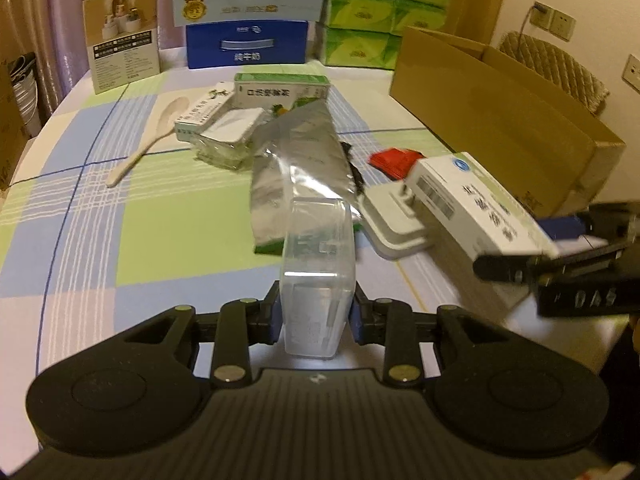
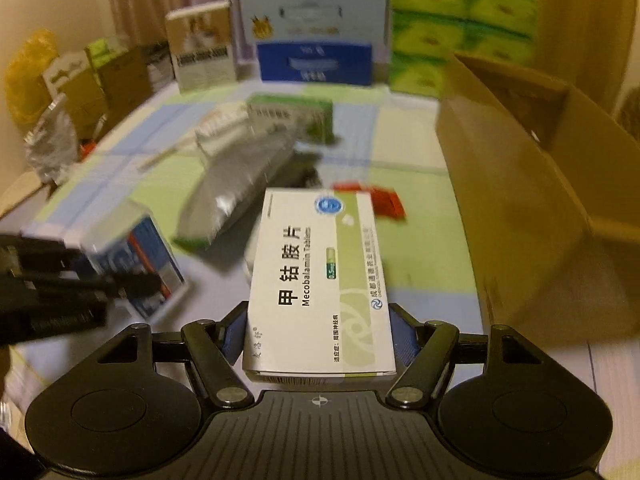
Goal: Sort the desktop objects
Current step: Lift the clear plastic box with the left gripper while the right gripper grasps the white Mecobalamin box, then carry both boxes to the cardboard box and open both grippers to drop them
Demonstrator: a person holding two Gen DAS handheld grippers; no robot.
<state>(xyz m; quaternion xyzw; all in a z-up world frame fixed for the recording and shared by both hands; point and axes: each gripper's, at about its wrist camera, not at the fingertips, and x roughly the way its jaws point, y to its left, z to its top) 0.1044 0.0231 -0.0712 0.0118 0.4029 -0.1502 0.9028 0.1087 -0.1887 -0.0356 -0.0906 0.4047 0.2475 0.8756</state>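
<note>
Left claw [image 1: 316, 316] is clenched on a clear case [image 1: 318, 264], a translucent hard-plastic box with rounded corners, held on edge above the desk [image 1: 80, 216]. Right claw [image 2: 320, 330] grips a pill box [image 2: 320, 276], smooth white-and-green card with black lettering, flat and rectangular, lifted over the checked cloth of the desk.

Beyond the clear case lies a foil pouch [image 1: 304, 160], crinkled and silvery, with a green edge at its near end. Just right of it sits a white plastic stand [image 1: 394, 220], and past that a red packet [image 1: 394, 162]. Further back, a cluster: a green-topped carton [image 1: 282, 92], a slim white carton [image 1: 200, 114] and a clear tub [image 1: 230, 136], all touching. A pale plastic spoon [image 1: 150, 140] lies to their left.

Along the right edge stands a cardboard box [image 1: 488, 120], flaps open; the right wrist view looks onto its plain brown inside walls [image 2: 560, 128], and the bottom is hidden. At the back, a beige carton [image 1: 122, 36], two stacked milk cartons [image 1: 248, 44] and green tissue packs [image 1: 384, 16] in shiny wrap.

The left view shows the right claw [image 1: 560, 256] side-on with the pill box [image 1: 480, 208] in it. The right view catches the left claw [image 2: 120, 284], blurred, and shows printed blue paper inside the case [image 2: 136, 256]; it alone shows cartons [image 2: 100, 80] and a yellow bag [image 2: 32, 76] off the desk's left.
</note>
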